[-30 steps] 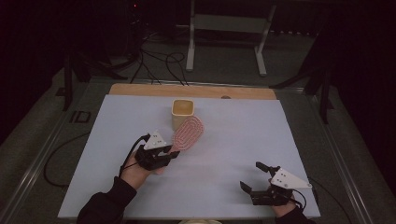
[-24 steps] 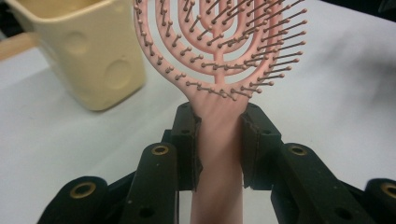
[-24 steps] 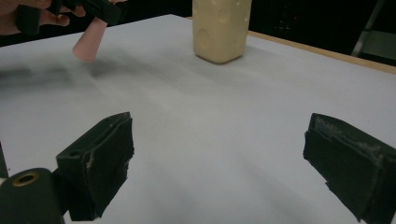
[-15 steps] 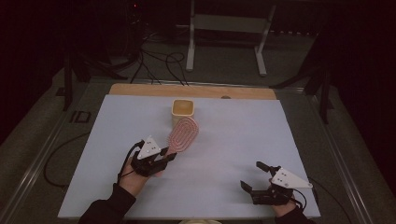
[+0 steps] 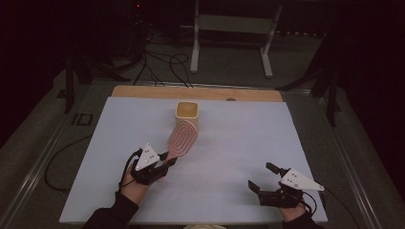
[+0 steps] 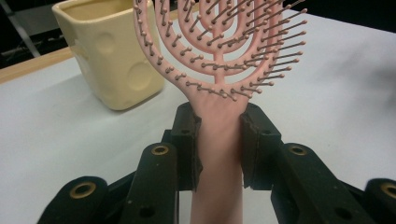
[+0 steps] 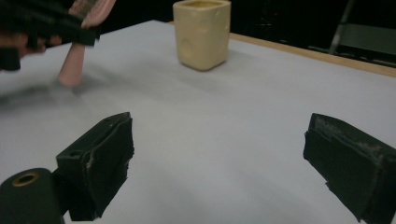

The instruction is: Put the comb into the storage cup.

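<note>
Here, a pink hairbrush pinched by its handle over the desk, short of a cream cup.

Nearest, at the right near edge of the desk (image 5: 95,157), the right gripper (image 5: 266,180) rests low with its jaws spread wide and nothing between them. Farther in on the left, the left gripper (image 5: 168,161) has its jaws pressed on the handle of the hairbrush (image 5: 183,137), pads flat against either side of the handle just below the head. The brush head, with its looped ribs and bristles, slants away toward the far side, its tip close to the cup (image 5: 186,114) but, as far as the high view shows, not in it. The cream cup stands upright near the far middle of the desk, just before the wooden strip (image 5: 143,91) along the far edge.
</note>
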